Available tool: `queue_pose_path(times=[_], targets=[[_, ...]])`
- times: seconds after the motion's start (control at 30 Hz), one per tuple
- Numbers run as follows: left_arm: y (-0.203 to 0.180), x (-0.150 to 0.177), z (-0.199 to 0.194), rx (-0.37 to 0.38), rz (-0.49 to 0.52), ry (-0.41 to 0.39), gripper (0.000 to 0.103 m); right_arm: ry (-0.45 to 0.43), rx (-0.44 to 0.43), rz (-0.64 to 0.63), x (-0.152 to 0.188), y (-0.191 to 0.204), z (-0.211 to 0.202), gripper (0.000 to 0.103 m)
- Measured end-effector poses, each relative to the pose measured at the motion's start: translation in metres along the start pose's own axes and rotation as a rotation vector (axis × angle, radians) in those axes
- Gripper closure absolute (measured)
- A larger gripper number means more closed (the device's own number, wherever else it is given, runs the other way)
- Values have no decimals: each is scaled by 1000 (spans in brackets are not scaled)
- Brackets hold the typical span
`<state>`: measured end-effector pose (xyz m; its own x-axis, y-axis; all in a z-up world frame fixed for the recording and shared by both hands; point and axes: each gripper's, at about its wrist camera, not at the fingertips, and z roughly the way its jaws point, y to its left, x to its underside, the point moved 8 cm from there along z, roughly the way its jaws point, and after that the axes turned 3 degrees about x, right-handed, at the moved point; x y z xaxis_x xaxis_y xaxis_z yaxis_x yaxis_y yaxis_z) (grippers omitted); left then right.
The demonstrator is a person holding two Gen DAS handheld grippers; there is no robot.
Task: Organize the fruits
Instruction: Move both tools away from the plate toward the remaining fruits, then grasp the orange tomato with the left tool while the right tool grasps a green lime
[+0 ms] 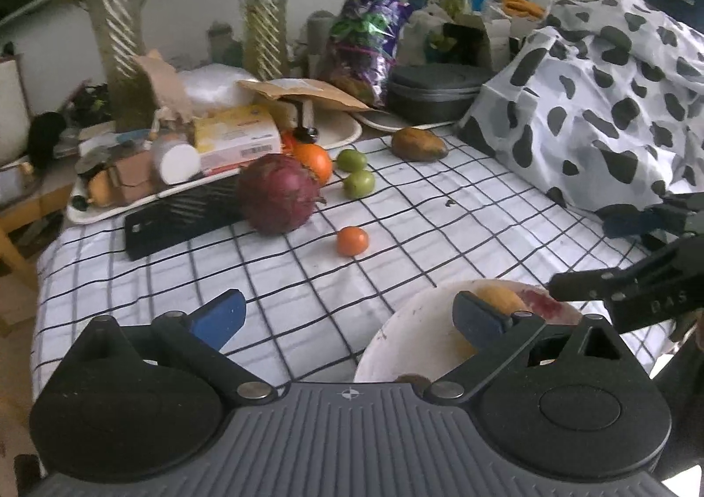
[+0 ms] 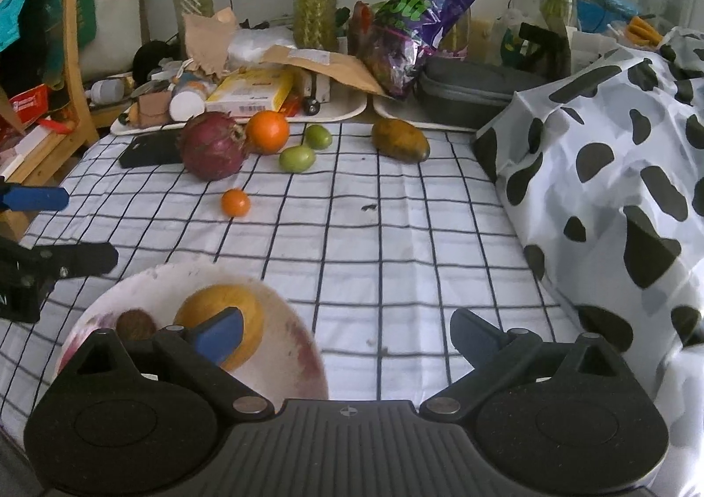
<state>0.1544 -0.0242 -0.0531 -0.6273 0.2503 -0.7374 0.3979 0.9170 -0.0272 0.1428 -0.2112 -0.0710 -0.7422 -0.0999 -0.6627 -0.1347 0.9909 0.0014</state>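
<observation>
A white bowl (image 2: 303, 334) with red stains sits near the front of the checked cloth, holding a yellow fruit (image 2: 211, 299) and a small brown fruit (image 2: 134, 323). My right gripper (image 2: 347, 332) hovers open just right of the bowl. My left gripper (image 1: 352, 314) is open and empty left of the bowl (image 1: 413, 321). Farther back lie a dragon fruit (image 2: 211, 145), a large orange (image 2: 267, 131), two green fruits (image 2: 297, 157), a small orange fruit (image 2: 235, 201) and a brown mango (image 2: 400, 140).
Trays (image 2: 339, 112) of boxes, bottles and paper crowd the back, with glass plant vases and a purple bag (image 2: 413, 26) behind. A dark case (image 2: 466, 92) sits back right. A cow-print cloth (image 2: 616, 171) covers a bulky heap along the right. A black block (image 2: 149, 149) lies by the dragon fruit.
</observation>
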Motion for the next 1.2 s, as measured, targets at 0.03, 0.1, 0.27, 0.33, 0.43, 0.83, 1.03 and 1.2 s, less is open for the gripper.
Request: queue_pose_path(times=[0.03,0.1,0.27,0.33,0.43,0.83,1.03,1.2], targets=[[1,-2,3,-1,4,-1,1,2,1,2,-2,-1,2,3],[1,-6,10,0,26,-2,1,5,2,5,-6,-3,8,3],[3,-16,30,36,45,17,1,13,-6,15,-18,-7,23,3],[4,-21,38,34,51,15,1,16,-7,15,-23,-8,30,3],[5,-26,51,56,60,36,1,18,-4,17,-32,-12,40,3],[10,-34,100,102,77,123,35,36,-7,60,-57,-24,70,3],[12,-31,118,114,75,161,47,42,-10,40,-63,-22,81,3],[10,-30,128,115,107,166,52,49,-8,26,-66,-21,87,3]])
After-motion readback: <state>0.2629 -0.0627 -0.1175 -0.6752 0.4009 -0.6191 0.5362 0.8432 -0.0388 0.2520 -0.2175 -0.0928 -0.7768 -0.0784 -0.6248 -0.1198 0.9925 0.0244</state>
